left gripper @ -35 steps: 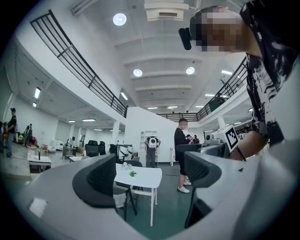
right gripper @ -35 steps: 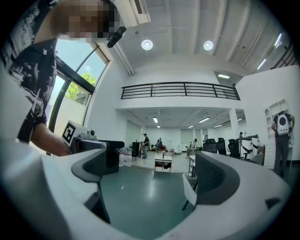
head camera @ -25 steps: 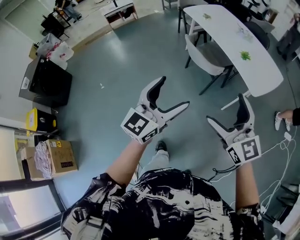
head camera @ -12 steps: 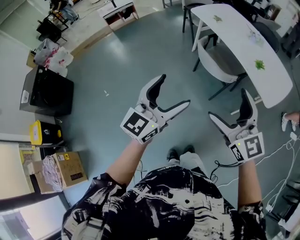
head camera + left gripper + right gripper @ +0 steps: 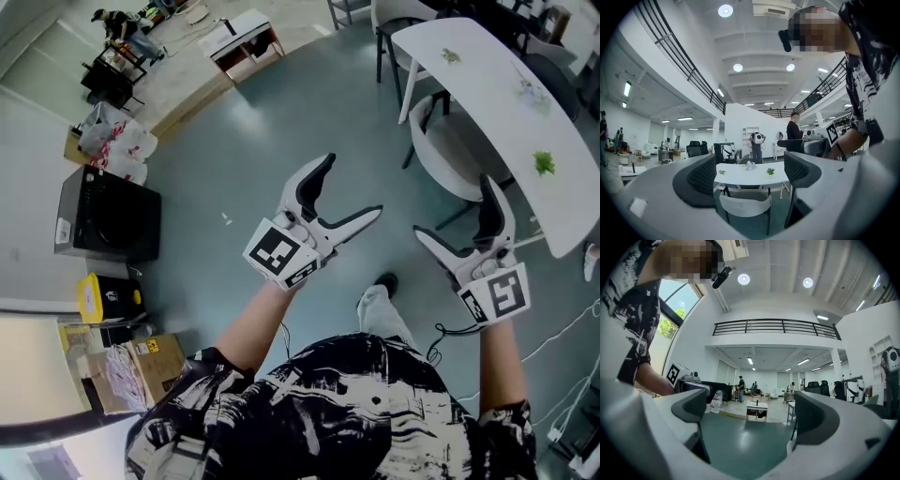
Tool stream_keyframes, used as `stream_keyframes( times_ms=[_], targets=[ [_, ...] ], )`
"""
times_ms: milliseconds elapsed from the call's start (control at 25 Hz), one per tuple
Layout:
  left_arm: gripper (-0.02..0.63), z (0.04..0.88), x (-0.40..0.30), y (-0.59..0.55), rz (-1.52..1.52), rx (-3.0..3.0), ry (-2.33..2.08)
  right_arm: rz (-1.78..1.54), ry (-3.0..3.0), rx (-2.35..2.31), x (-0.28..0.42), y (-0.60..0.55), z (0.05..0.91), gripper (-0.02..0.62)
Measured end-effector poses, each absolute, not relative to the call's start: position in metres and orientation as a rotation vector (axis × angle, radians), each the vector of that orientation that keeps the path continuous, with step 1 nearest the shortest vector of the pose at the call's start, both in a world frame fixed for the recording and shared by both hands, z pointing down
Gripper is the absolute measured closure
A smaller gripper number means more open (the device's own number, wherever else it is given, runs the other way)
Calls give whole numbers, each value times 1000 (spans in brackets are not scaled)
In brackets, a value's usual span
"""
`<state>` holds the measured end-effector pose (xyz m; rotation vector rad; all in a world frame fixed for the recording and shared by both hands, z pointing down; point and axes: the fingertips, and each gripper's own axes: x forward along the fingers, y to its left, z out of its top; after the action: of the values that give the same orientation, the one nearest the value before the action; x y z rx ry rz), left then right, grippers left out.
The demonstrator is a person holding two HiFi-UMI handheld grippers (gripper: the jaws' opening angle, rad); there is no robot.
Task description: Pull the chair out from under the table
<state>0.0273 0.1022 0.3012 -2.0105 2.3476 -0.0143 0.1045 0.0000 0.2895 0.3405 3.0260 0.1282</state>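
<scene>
While both grippers are spread wide open with nothing in them, left gripper and right gripper, the one pale chair sits tucked against the one white table, well ahead. Tabletop hides most of its seat, and the frame edge clips the table.

Both forearms raised forward at chest height, left gripper tilted up and rightward with jaws spread wide and nothing between them, right gripper held more upright, jaws likewise wide apart and empty, the two grippers well apart from each other
</scene>
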Motion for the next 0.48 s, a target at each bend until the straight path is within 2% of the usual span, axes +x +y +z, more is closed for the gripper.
stream_keyframes(
  times_ms=[200,480],
  targets=[
    [173,301,-42,28,-47,-2093,2285,68,3053,291,40,-59,304,52],
    [173,299,-102,-37,-37,-2180,2211,56,3095,209,-18,-113,310,52]
  ],
)
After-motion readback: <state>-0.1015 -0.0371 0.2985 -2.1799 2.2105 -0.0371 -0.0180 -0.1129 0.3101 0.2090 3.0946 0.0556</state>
